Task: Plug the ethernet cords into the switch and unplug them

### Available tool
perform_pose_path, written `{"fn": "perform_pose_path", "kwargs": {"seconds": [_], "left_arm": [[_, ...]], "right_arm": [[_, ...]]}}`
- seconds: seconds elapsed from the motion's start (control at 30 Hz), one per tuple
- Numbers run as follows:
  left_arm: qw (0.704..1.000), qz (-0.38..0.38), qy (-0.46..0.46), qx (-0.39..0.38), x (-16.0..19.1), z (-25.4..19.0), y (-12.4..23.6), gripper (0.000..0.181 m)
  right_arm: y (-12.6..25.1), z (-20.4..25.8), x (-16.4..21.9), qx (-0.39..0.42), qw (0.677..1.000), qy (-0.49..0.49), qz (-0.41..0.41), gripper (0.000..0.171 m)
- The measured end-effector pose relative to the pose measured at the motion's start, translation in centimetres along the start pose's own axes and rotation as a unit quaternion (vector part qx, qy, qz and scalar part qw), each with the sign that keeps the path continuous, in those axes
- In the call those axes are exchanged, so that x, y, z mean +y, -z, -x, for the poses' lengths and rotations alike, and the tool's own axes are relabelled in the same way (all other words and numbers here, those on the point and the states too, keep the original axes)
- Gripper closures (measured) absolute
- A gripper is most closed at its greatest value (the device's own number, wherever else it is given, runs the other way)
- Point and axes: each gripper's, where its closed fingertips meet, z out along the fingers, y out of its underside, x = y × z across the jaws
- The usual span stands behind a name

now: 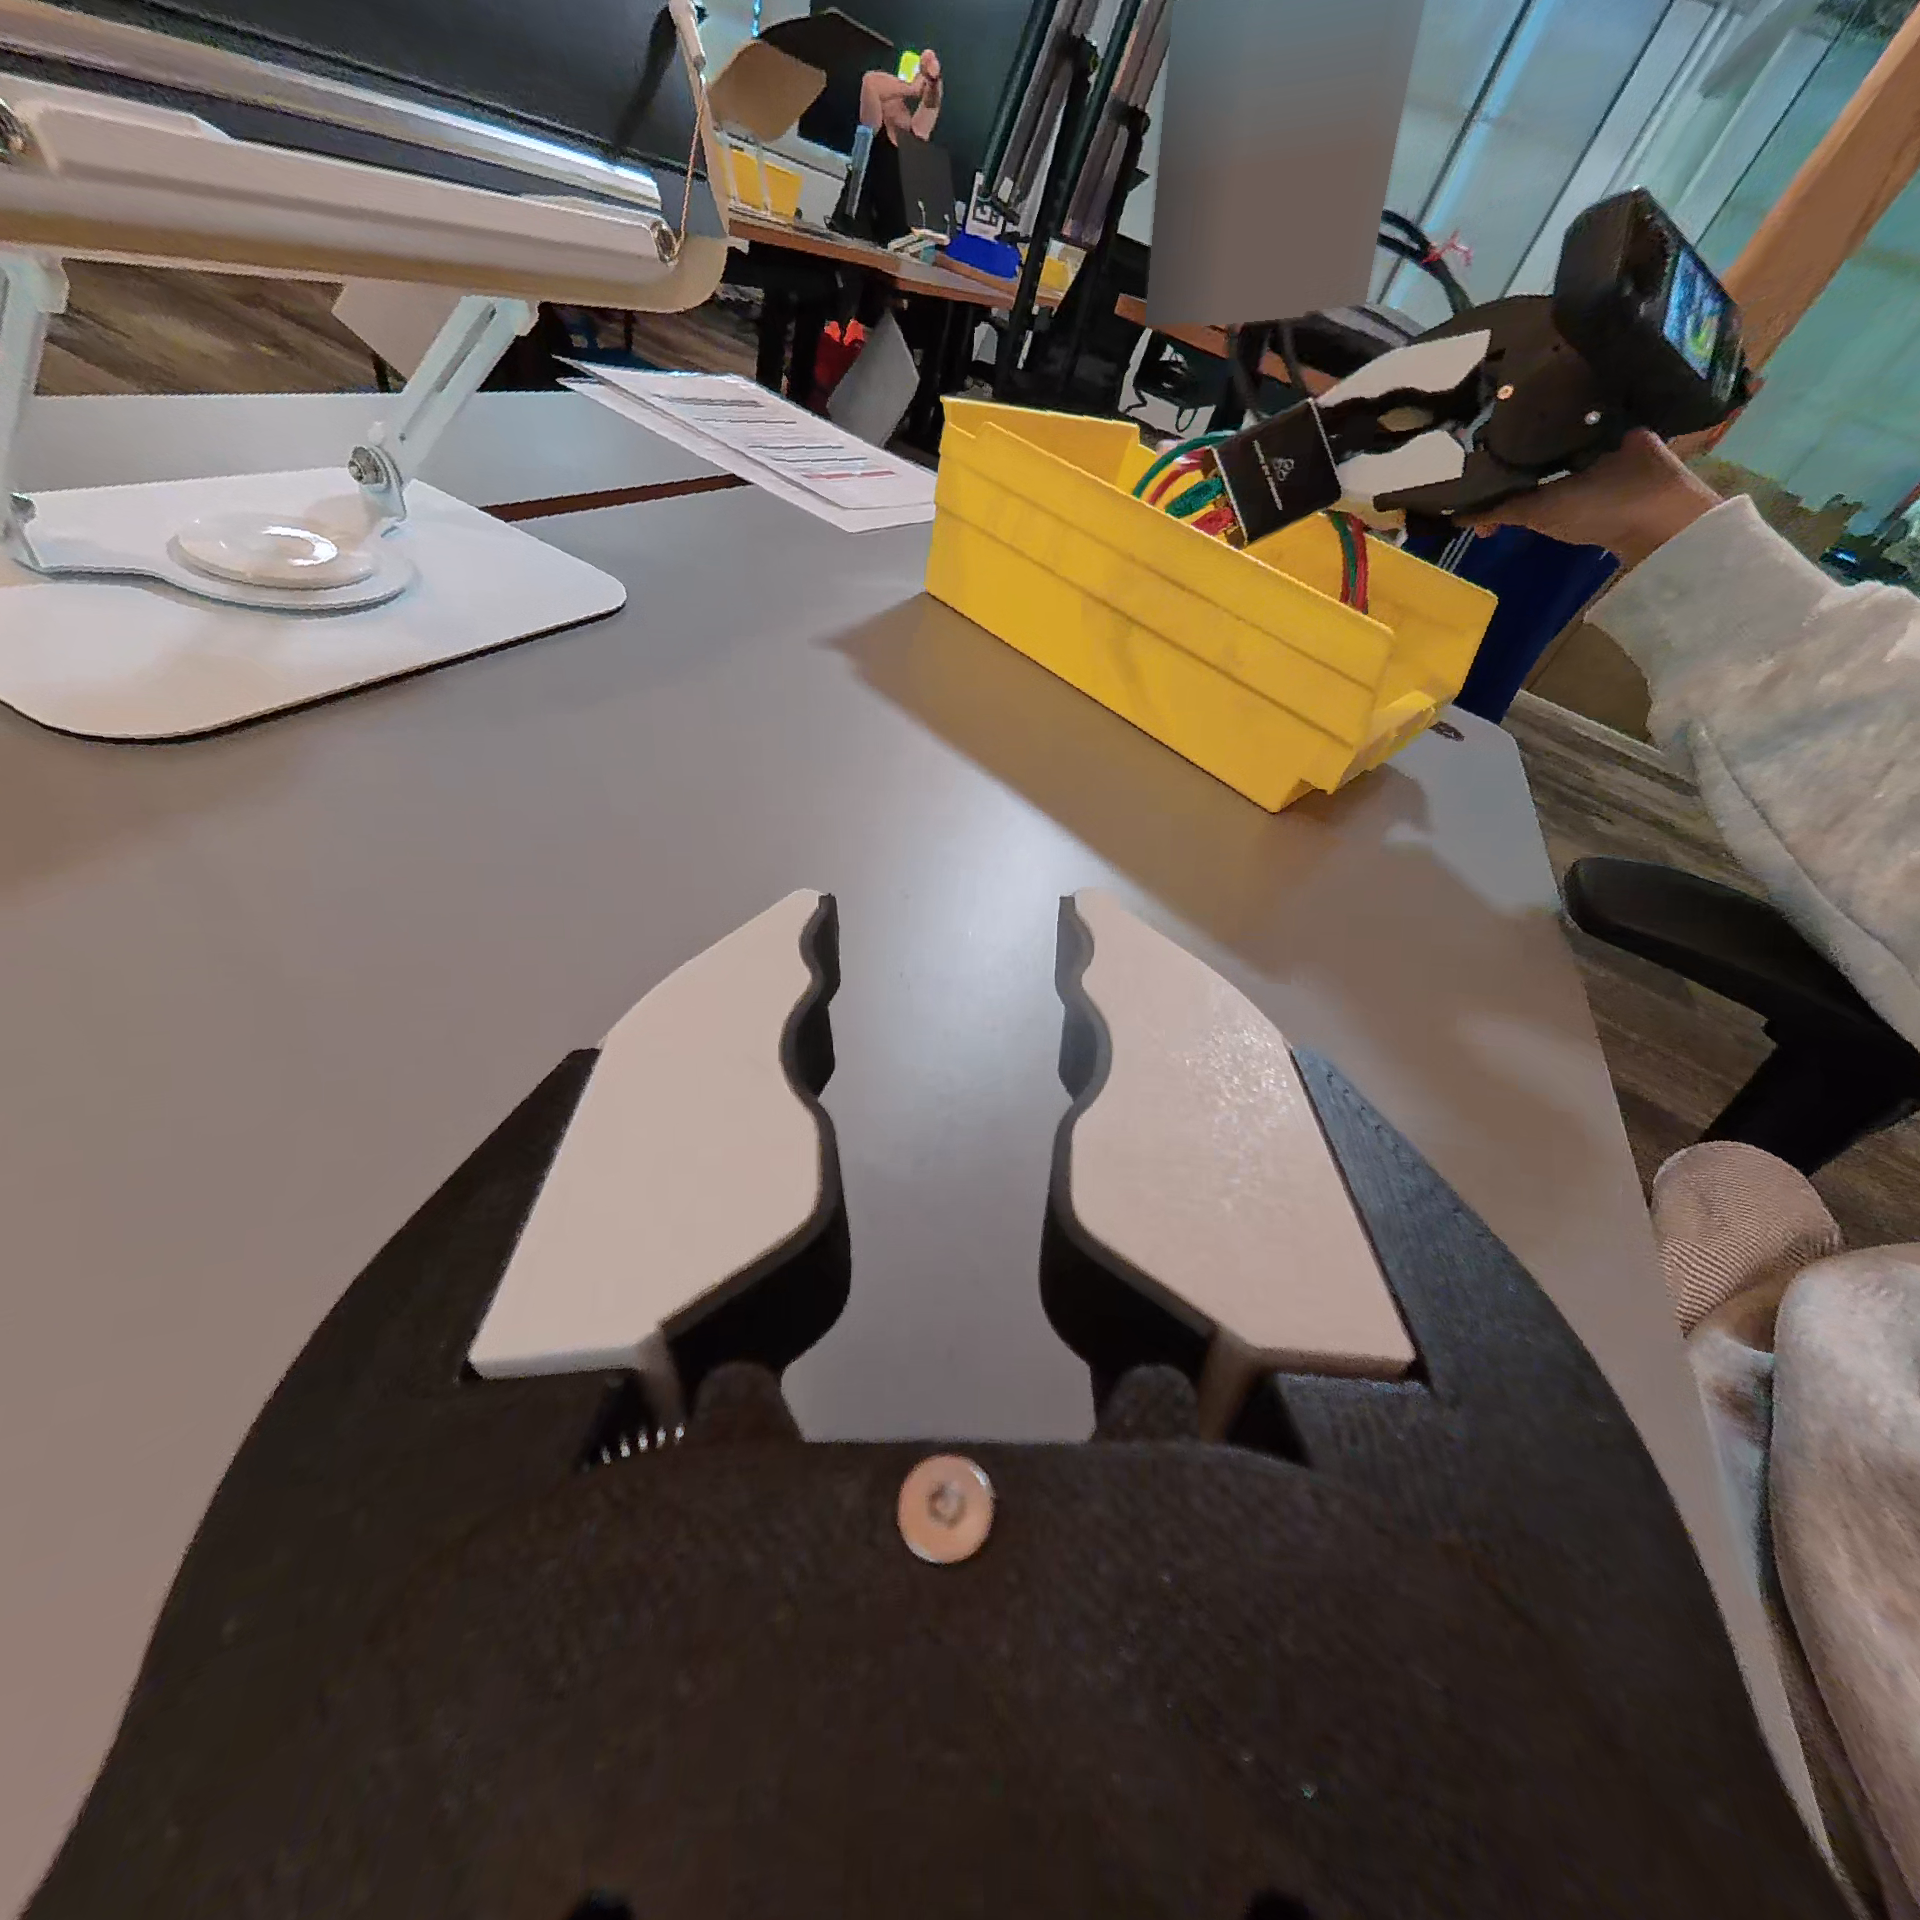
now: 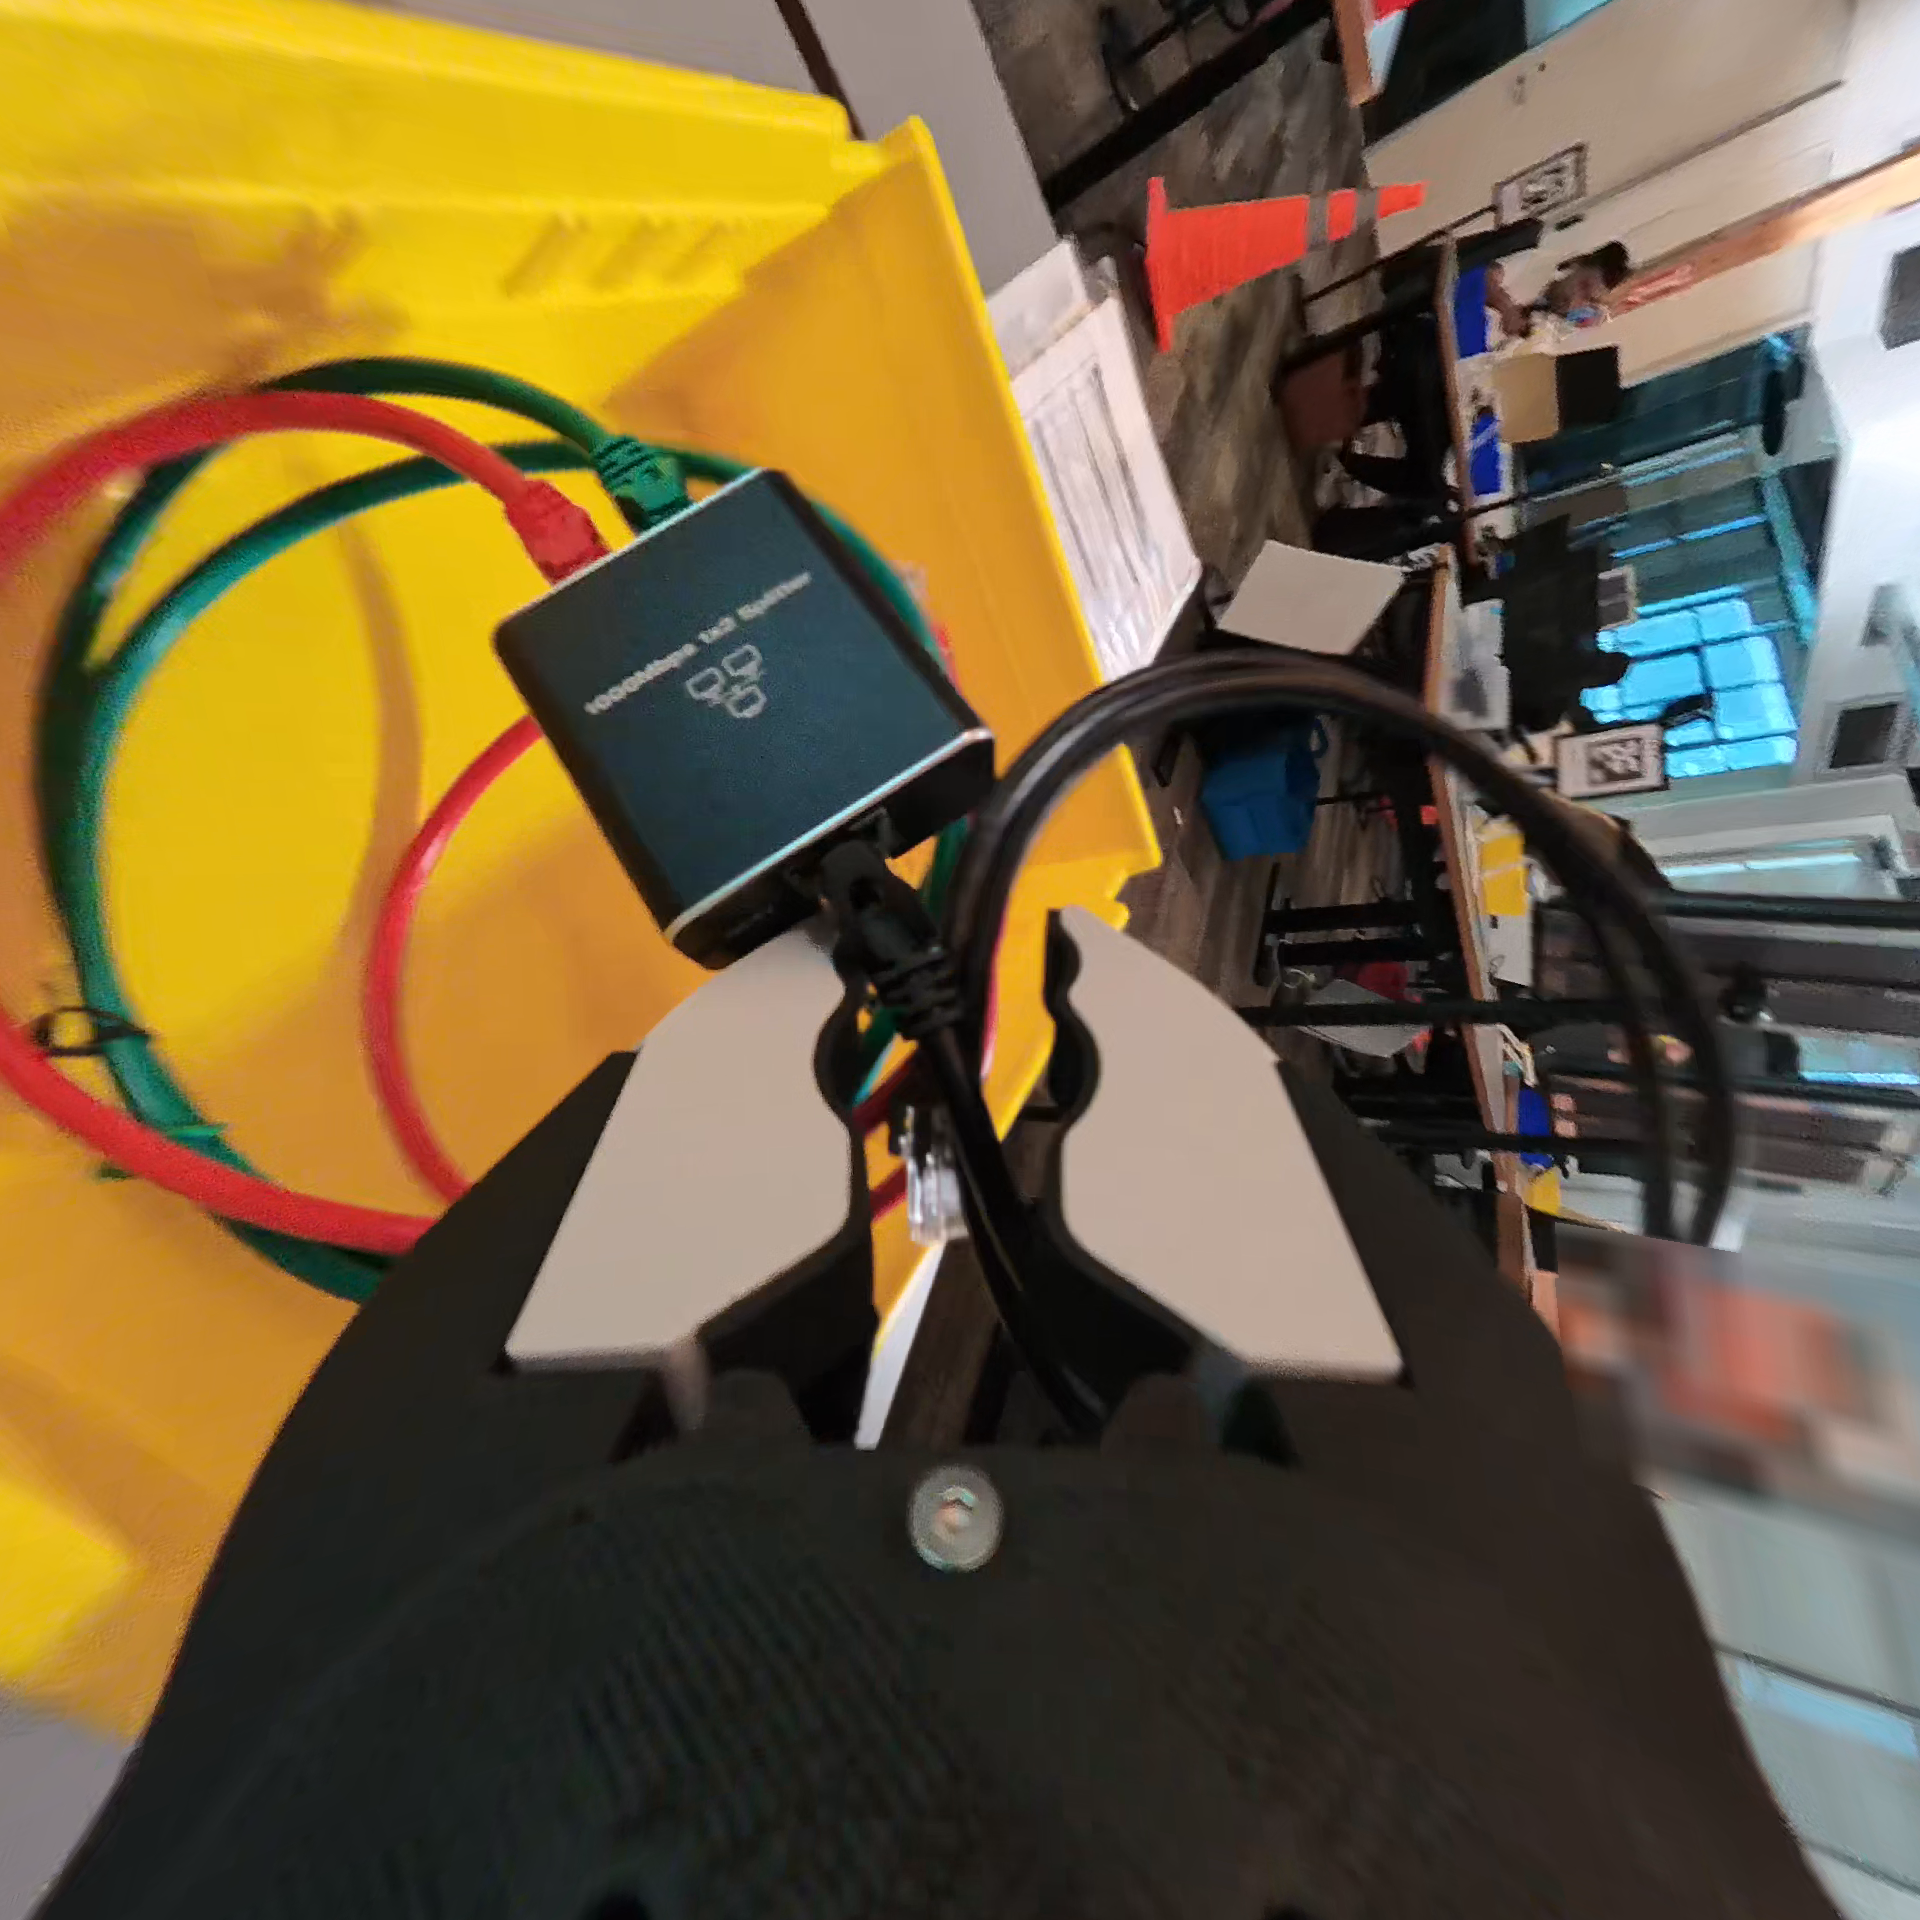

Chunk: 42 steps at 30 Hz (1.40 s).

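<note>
Black switch (image 2: 738, 717) just past right claw (image 2: 951, 925) tips, above yellow bin (image 2: 260, 260)

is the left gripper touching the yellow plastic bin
Apart. The left wrist view shows the open left gripper over bare grey table, well short of the yellow plastic bin.

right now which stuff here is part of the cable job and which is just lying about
Part of the job:
- black switch
- red cord
- green cord
- black cord
- yellow bin holding the cords
- right claw
- left claw

Just lying about:
- white stand
- printed sheet
- orange cone
</note>
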Motion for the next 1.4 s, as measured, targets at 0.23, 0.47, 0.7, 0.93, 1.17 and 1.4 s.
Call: {"fn": "perform_pose_path", "kwargs": {"seconds": [0.23,0.47,0.7,0.93,1.17,1.4], "left_arm": [[1.000,0.016,-0.003,0.006,0.7,-0.3,-0.5,0.141],[1.000,-0.009,0.013,0.009,-0.1,0.1,-0.1,0.141],[0.999,-0.025,0.019,0.005,-0.8,0.4,0.4,0.142],[1.000,-0.026,0.015,-0.001,-0.8,0.5,0.5,0.144],[0.999,-0.024,0.025,-0.006,-0.7,0.9,0.4,0.146],[1.000,-0.012,0.018,-0.006,-0.3,0.8,0.0,0.146]], "right_arm": [[0.0,-1.2,1.9,0.037,0.997,-0.053,0.030,0.099],[0.9,-0.3,4.5,0.031,0.989,-0.131,0.057,0.085],[2.1,2.1,6.4,0.047,0.987,-0.137,0.076,0.095],[2.2,3.0,6.9,0.038,0.978,-0.133,0.158,0.103],[5.8,3.4,7.7,-0.022,0.962,-0.088,0.258,0.102],[9.7,-3.6,4.4,0.098,0.969,-0.183,0.136,0.111]]}}
